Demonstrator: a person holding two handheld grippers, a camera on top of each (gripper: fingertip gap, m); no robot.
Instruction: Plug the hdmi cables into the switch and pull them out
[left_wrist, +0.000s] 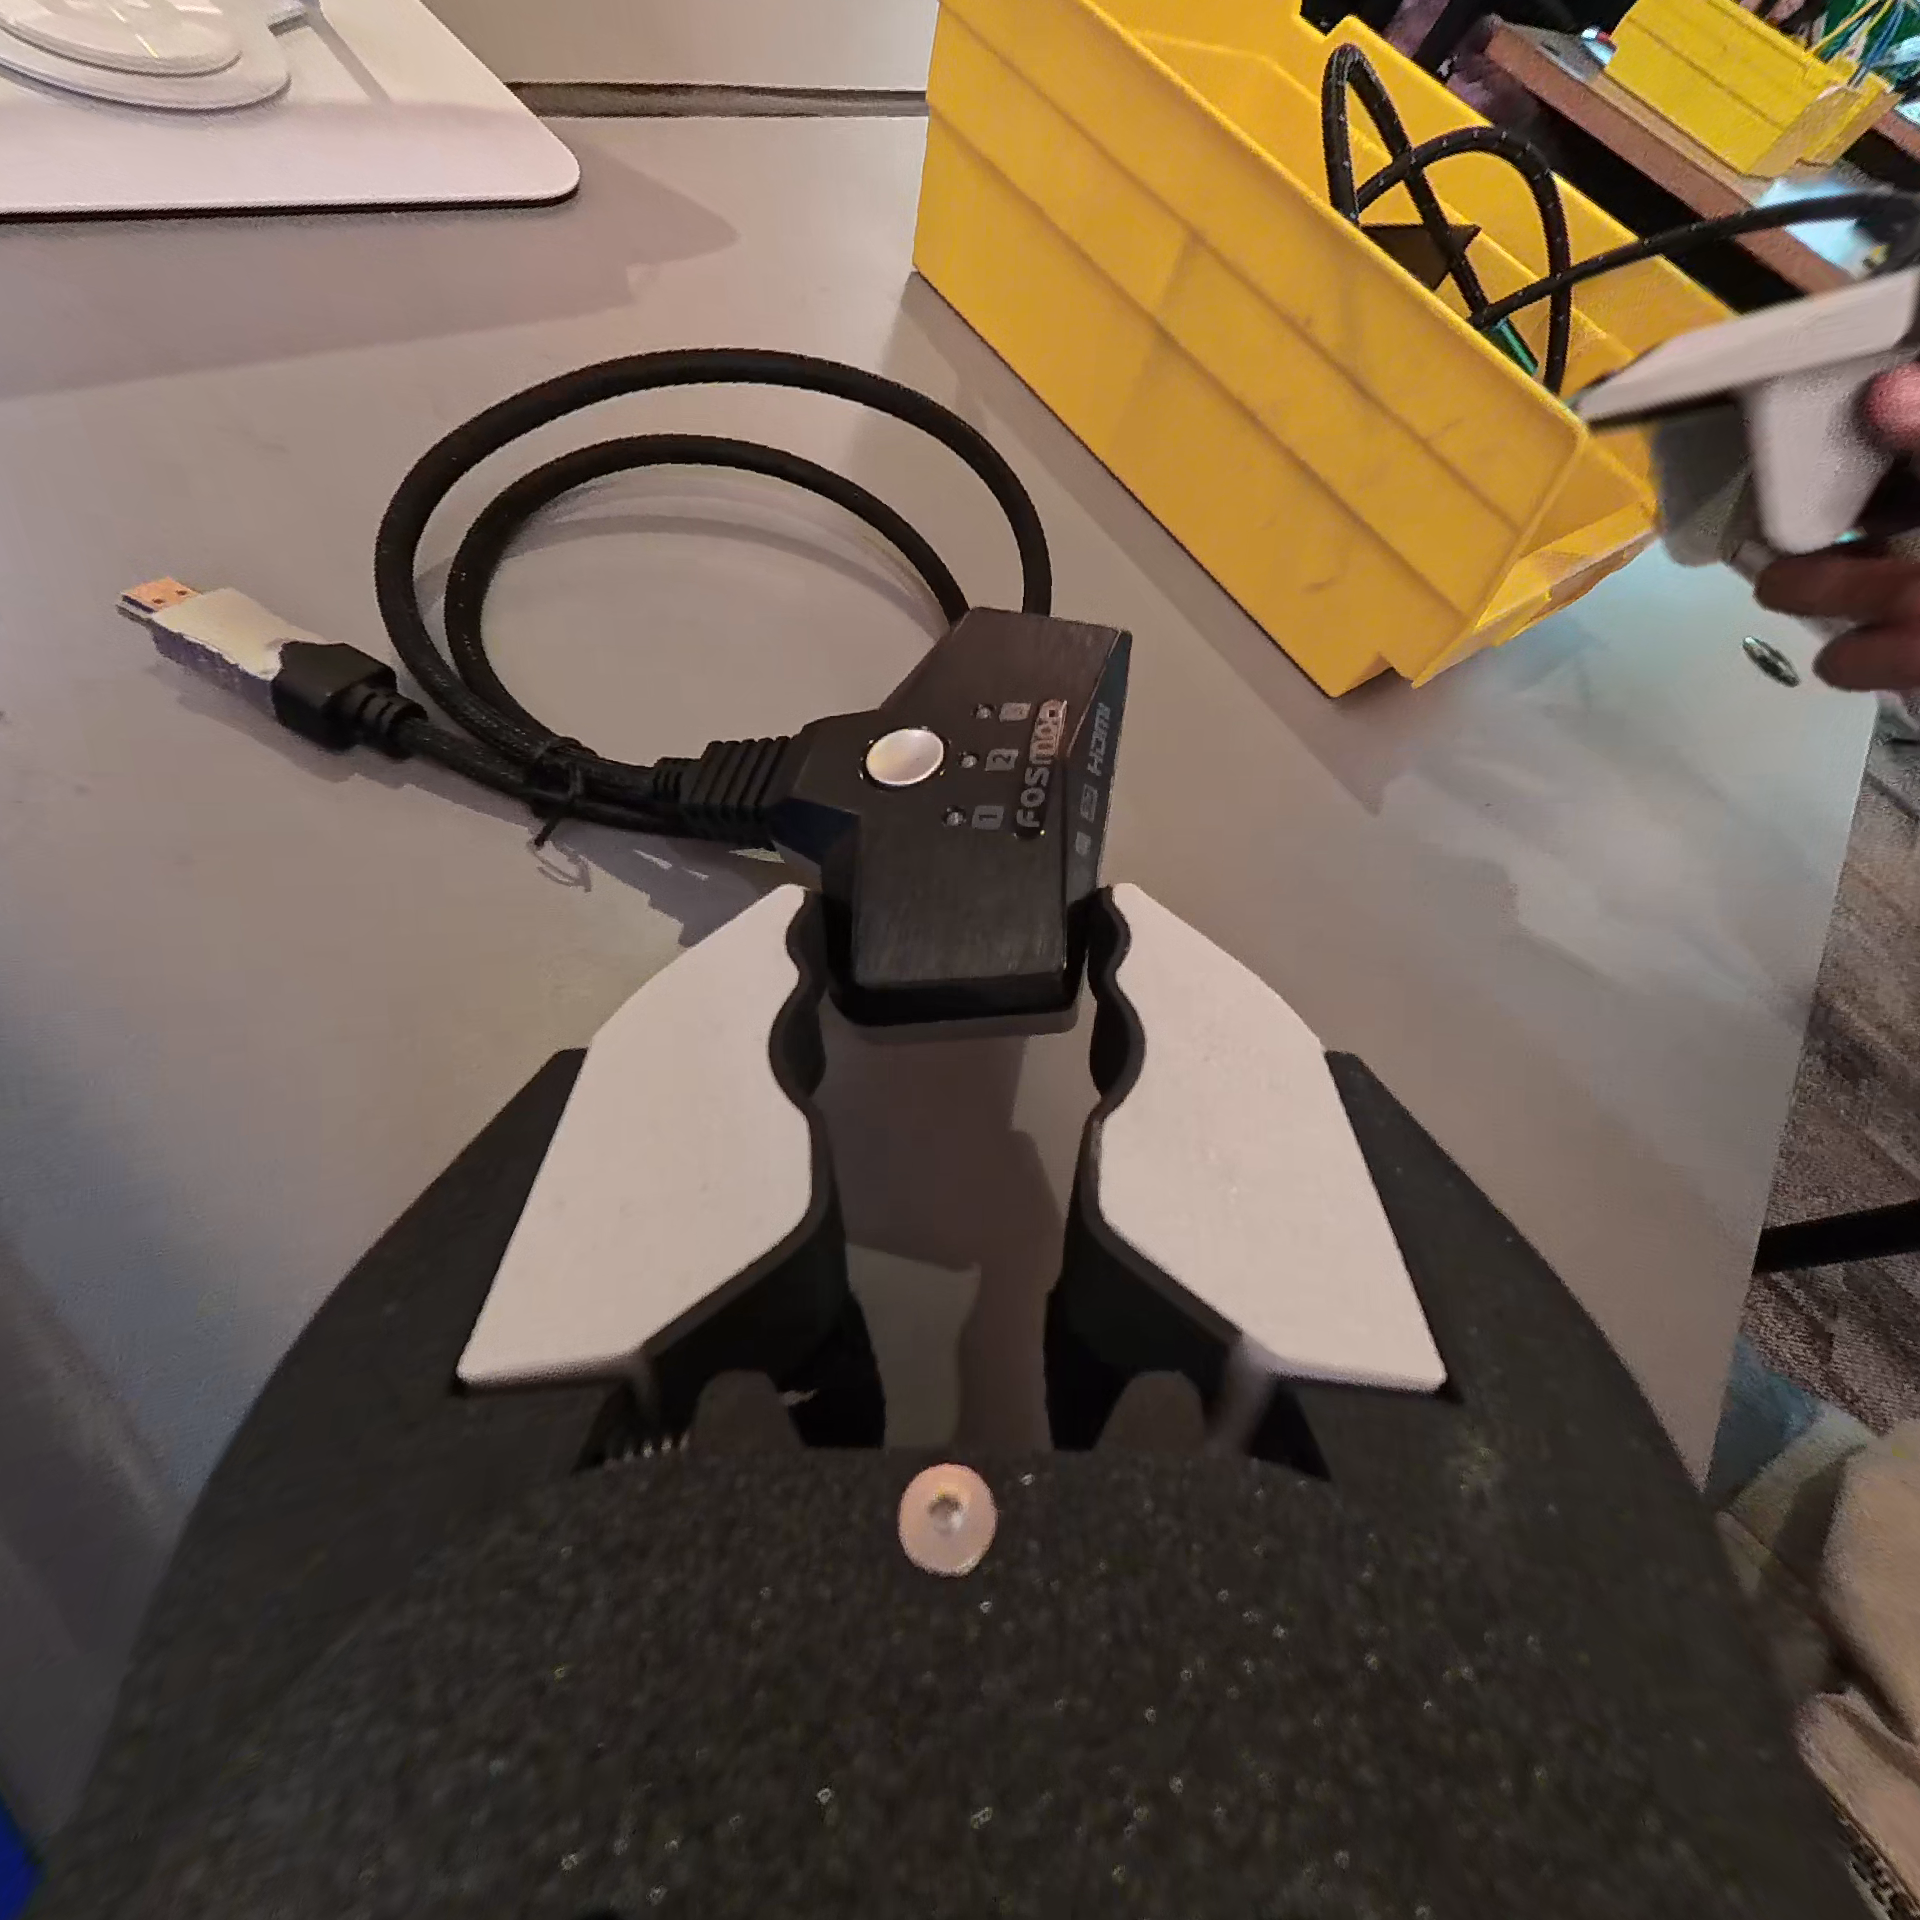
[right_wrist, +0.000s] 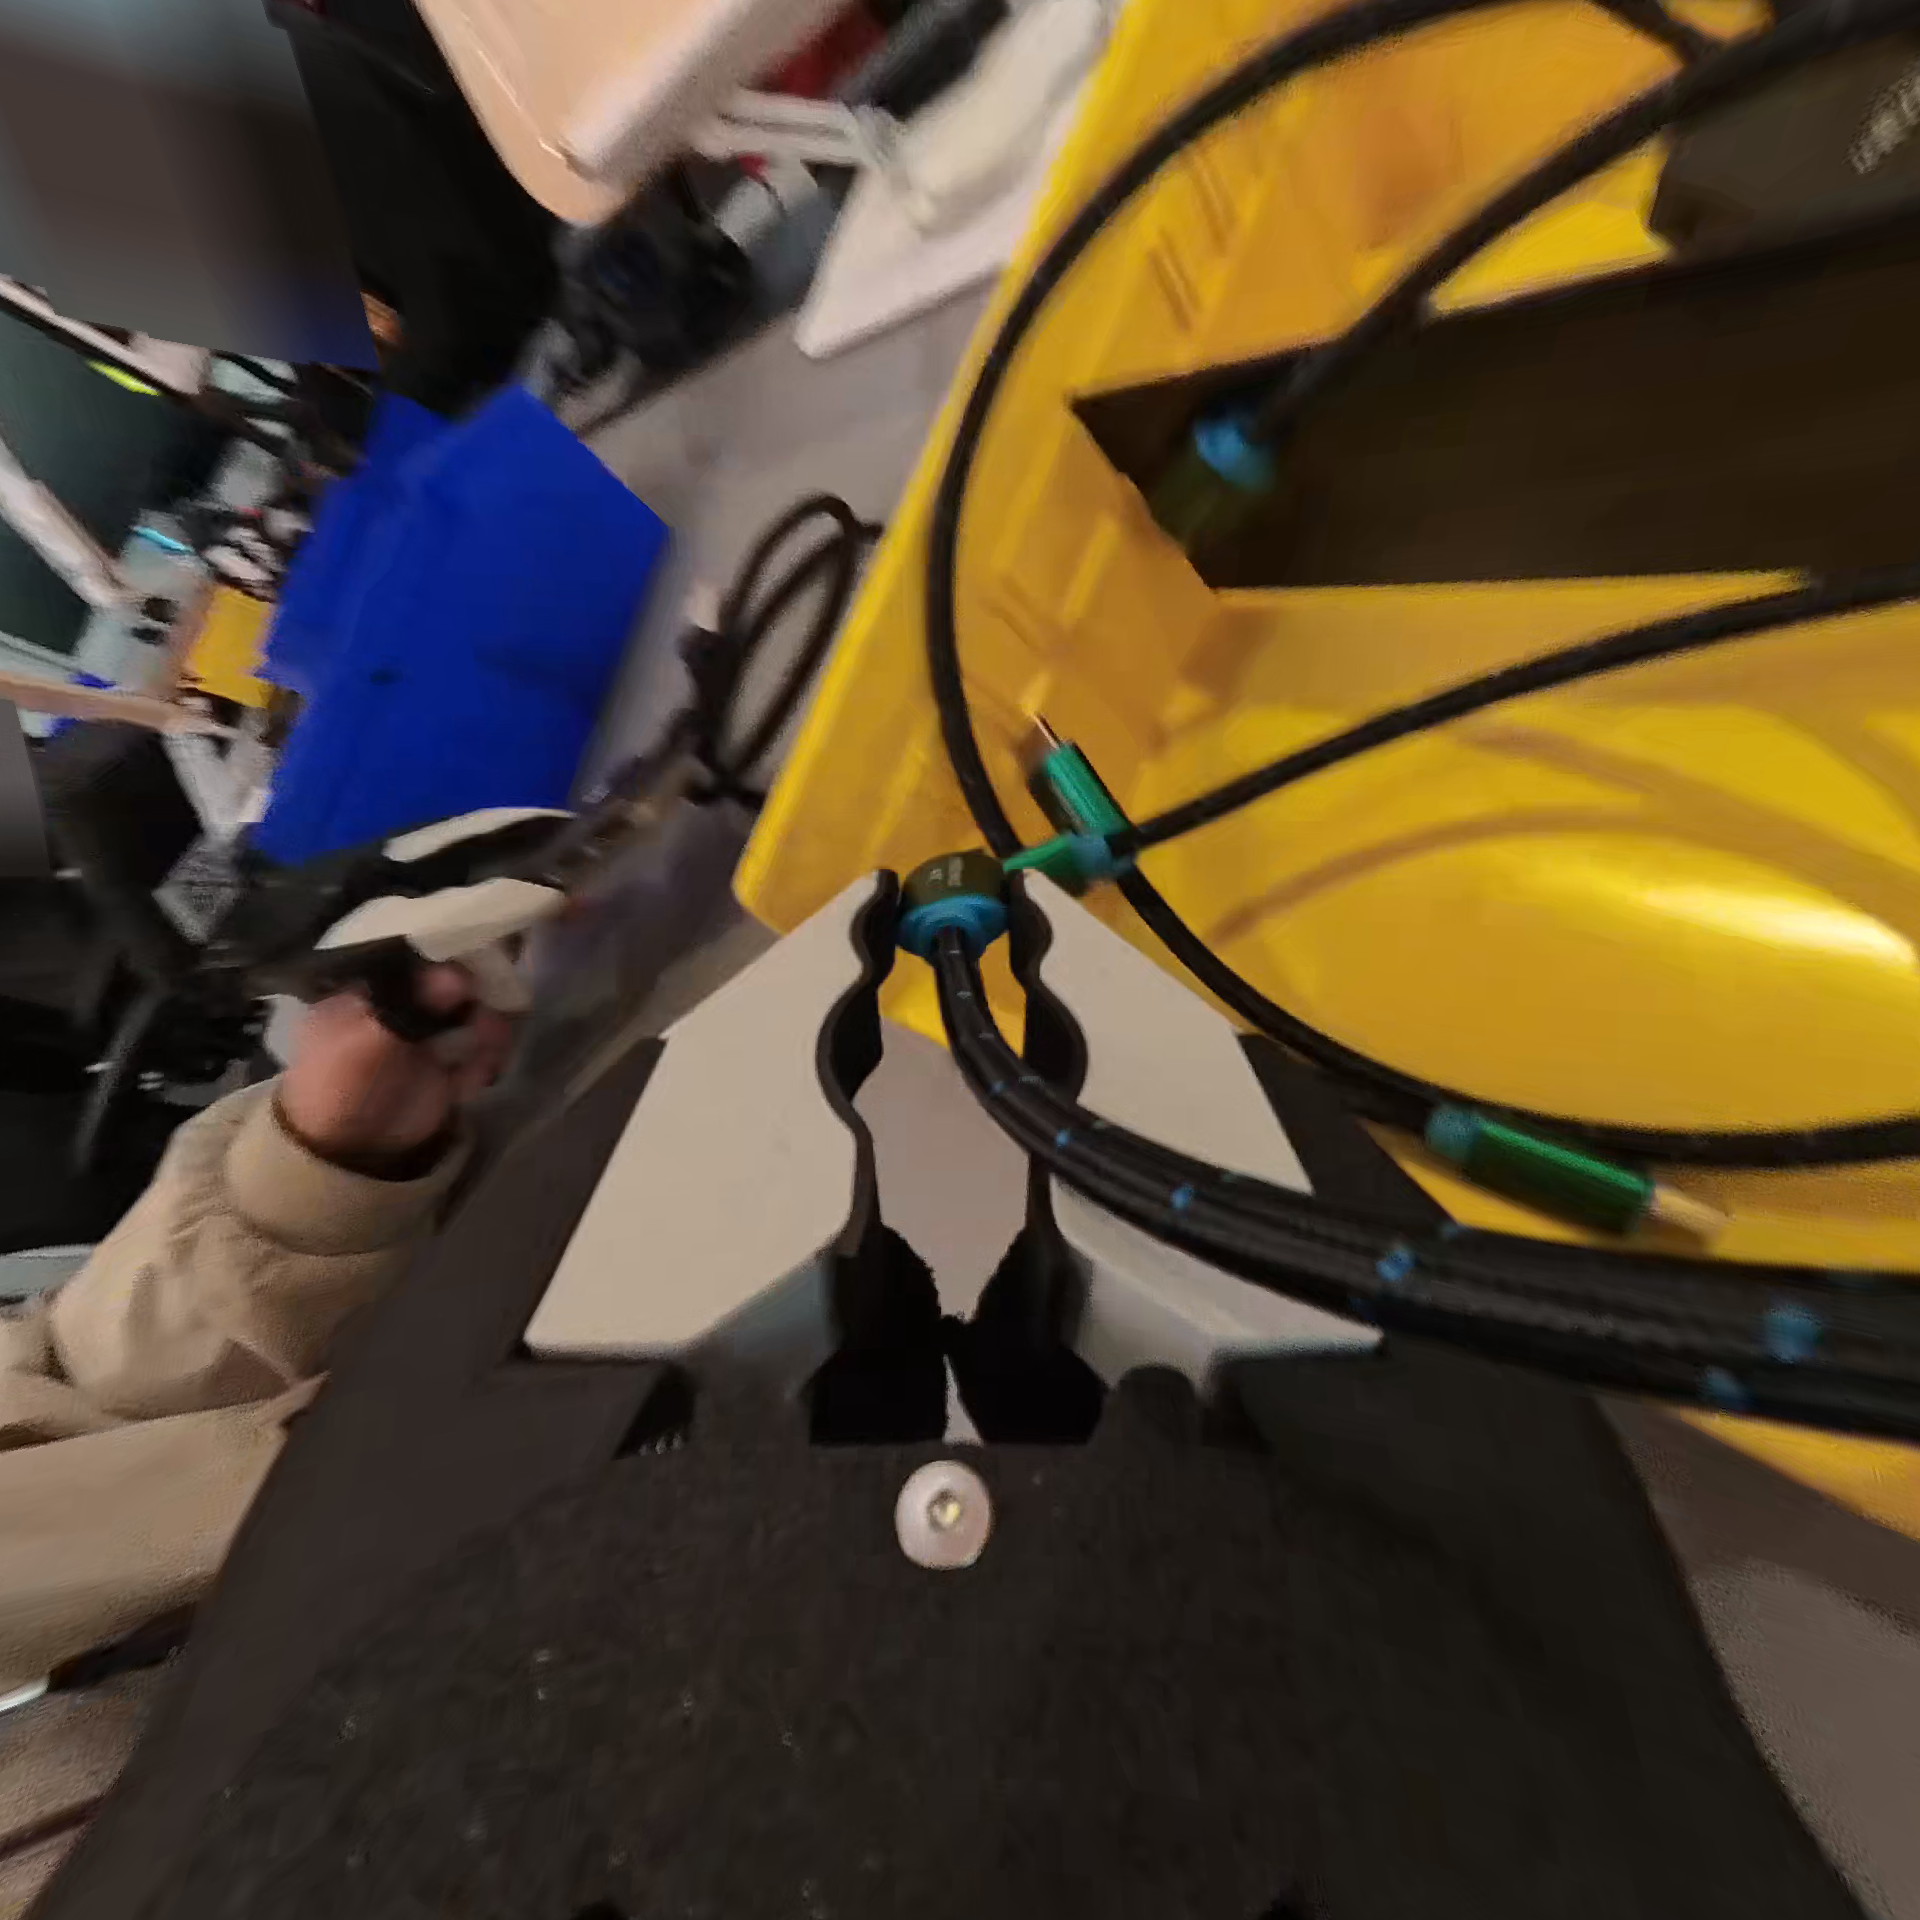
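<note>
In the left wrist view my left gripper (left_wrist: 961, 935) is shut on the near end of the black HDMI switch (left_wrist: 966, 821), which lies on the grey table (left_wrist: 1351, 883). The switch's own black braided cable (left_wrist: 707, 499) coils behind it and ends in a loose silver plug (left_wrist: 208, 629). In the right wrist view my right gripper (right_wrist: 951, 914) is shut on the green and blue plug (right_wrist: 951, 894) of a black HDMI cable (right_wrist: 1299, 1236), held at the rim of the yellow bin (right_wrist: 1455, 883). Other green plugs (right_wrist: 1538, 1169) and cables lie in the bin.
The yellow bin (left_wrist: 1247, 312) stands on the table right of the switch, with cables looping out. My right gripper (left_wrist: 1766, 416) and a hand show beside it. A white pad (left_wrist: 312, 135) lies far left. The table edge (left_wrist: 1787, 1039) is to the right. A blue box (right_wrist: 447, 623) stands beyond. My right fingertips sit around 25 cm from my left ones.
</note>
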